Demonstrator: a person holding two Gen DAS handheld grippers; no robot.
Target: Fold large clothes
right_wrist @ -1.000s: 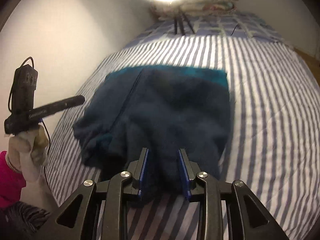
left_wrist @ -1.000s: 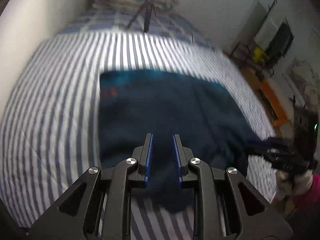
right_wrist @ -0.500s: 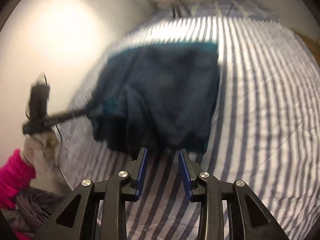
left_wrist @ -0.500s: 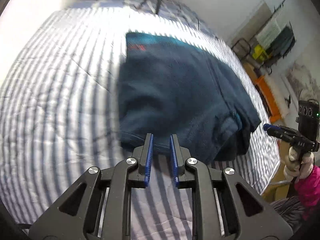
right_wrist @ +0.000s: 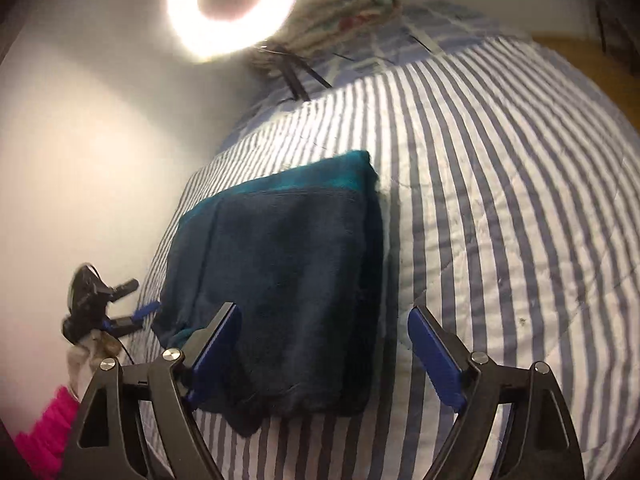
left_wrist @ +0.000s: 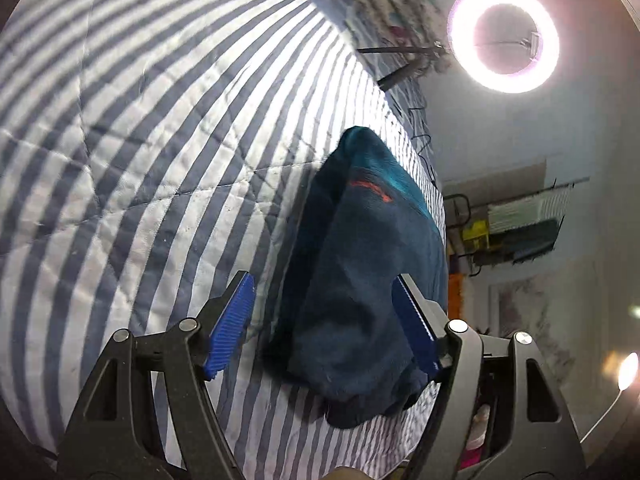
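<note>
both claws, left claw [left_wrist: 324, 324] and right claw [right_wrist: 324, 354], spread wide over folded navy garment [right_wrist: 280, 272] on striped bedspread [right_wrist: 500, 200].

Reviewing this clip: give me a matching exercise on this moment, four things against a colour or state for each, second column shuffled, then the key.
Things
1. folded garment
2. bedspread
3. ring light
4. left gripper

States
A. lit, glowing white
B. jaws wide open, holding nothing
C. dark blue with a teal band at its far edge
D. blue and white stripes

Pairs: 1-C, 2-D, 3-A, 4-B
</note>
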